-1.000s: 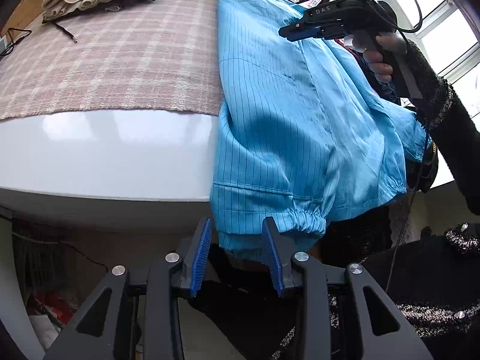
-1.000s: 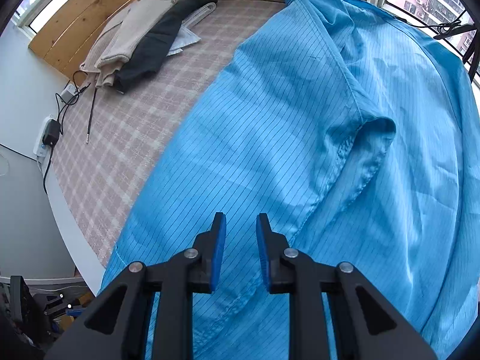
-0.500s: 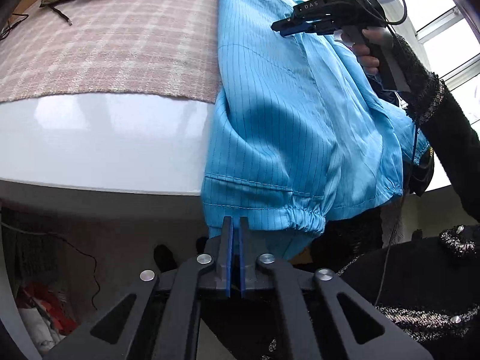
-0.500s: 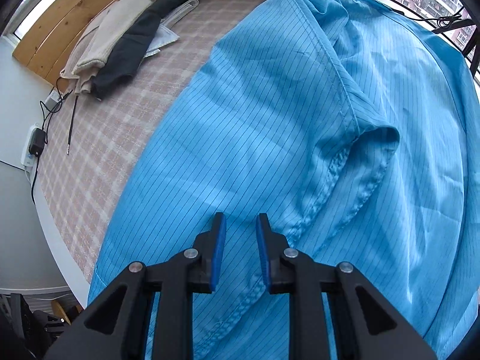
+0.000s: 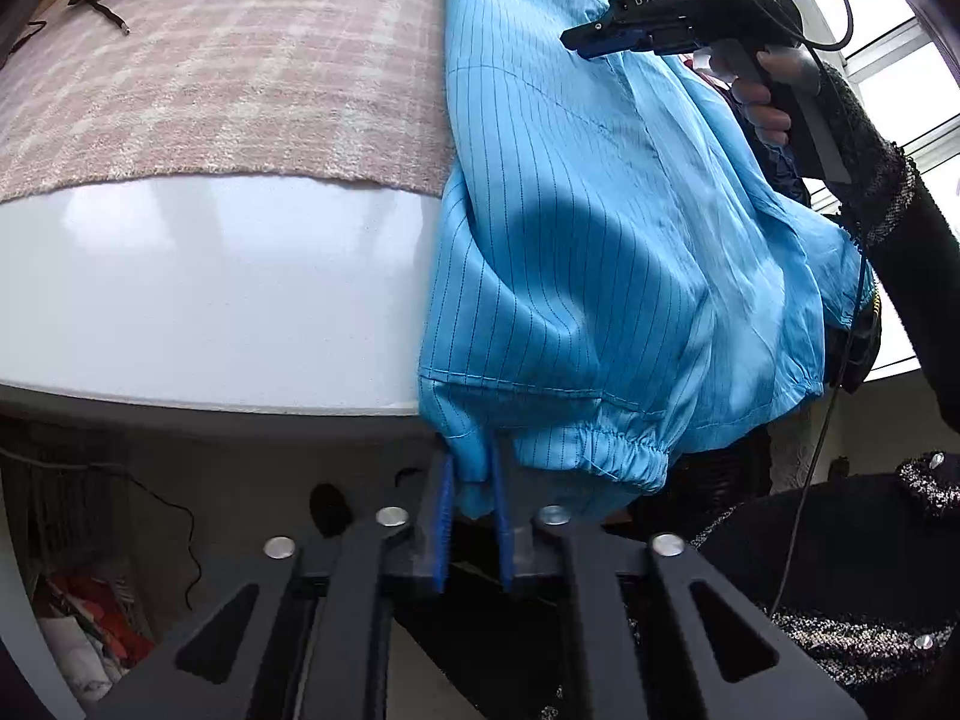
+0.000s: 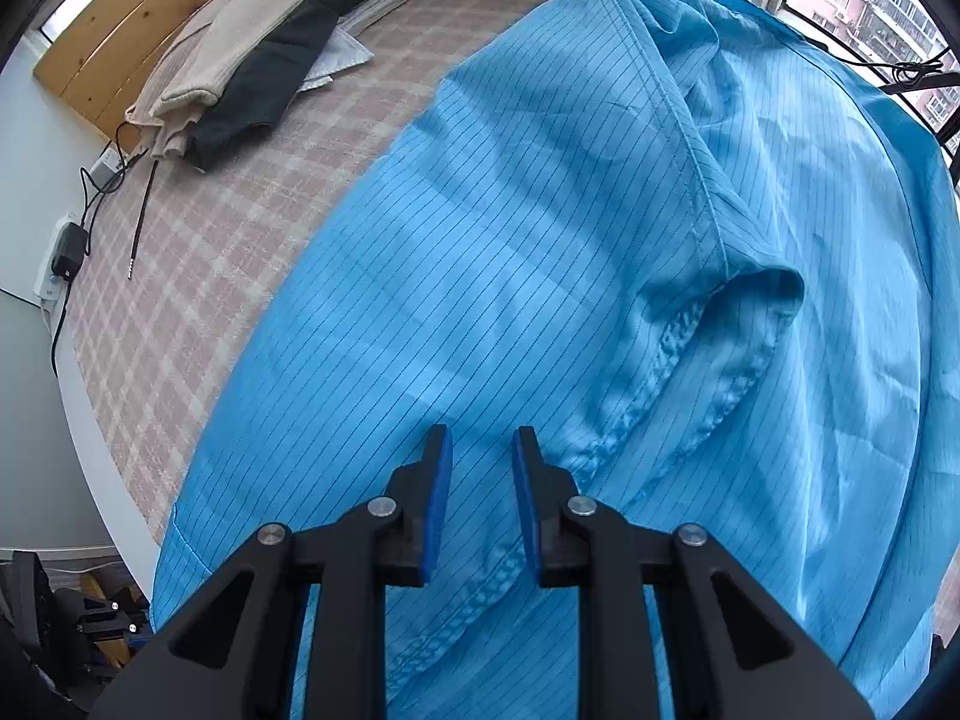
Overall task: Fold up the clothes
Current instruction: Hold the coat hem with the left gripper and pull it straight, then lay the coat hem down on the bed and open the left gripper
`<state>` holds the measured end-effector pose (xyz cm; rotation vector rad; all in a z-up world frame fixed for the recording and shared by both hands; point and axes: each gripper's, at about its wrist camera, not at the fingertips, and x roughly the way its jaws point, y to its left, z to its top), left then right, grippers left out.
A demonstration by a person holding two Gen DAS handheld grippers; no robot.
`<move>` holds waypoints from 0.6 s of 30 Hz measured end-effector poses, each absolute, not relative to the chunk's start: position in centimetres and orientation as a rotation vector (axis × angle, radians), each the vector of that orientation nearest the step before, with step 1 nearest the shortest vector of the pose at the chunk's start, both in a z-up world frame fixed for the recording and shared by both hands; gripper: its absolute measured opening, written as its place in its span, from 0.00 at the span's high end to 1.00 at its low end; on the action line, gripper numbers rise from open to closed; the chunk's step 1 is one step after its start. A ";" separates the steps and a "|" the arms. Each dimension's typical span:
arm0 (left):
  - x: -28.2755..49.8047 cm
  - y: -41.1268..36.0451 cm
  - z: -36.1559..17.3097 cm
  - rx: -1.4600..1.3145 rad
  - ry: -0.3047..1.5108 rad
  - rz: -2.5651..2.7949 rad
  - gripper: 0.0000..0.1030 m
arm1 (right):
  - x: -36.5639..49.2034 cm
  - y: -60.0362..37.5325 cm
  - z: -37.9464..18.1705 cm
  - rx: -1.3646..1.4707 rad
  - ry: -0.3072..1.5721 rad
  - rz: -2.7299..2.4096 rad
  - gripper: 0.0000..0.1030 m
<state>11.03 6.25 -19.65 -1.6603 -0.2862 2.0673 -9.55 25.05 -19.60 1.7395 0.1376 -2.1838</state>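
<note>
**Left claw closes on jacket hem**

Change: a second ago the left gripper (image 5: 471,483) stood wide below the hem; its jaws have just been closing and now pinch the hem's corner.

Right gripper (image 6: 477,468): unmoved, narrowly parted, above the fabric, holding nothing.

Count: one blue jacket (image 5: 576,228), on the bed (image 5: 210,276) and draping over its edge; one pile of clothes (image 6: 258,60); two grippers.

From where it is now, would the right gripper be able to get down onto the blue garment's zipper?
Probably yes: the right gripper hangs with jaws apart above the blue garment, and the zipper lies exposed just beside its fingertips.
</note>
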 end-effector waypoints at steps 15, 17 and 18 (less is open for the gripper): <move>14.7 2.7 -17.8 -1.550 -0.695 2.015 0.98 | -9.6 23.9 -19.8 1.747 0.274 -2.188 0.80; 15.0 2.2 -20.2 -1.694 -0.665 2.037 0.99 | -9.5 23.6 -19.7 1.738 0.305 -2.186 0.79; 15.2 1.9 -21.4 -1.775 -0.637 2.045 1.00 | -9.5 23.5 -19.7 1.738 0.310 -2.179 0.78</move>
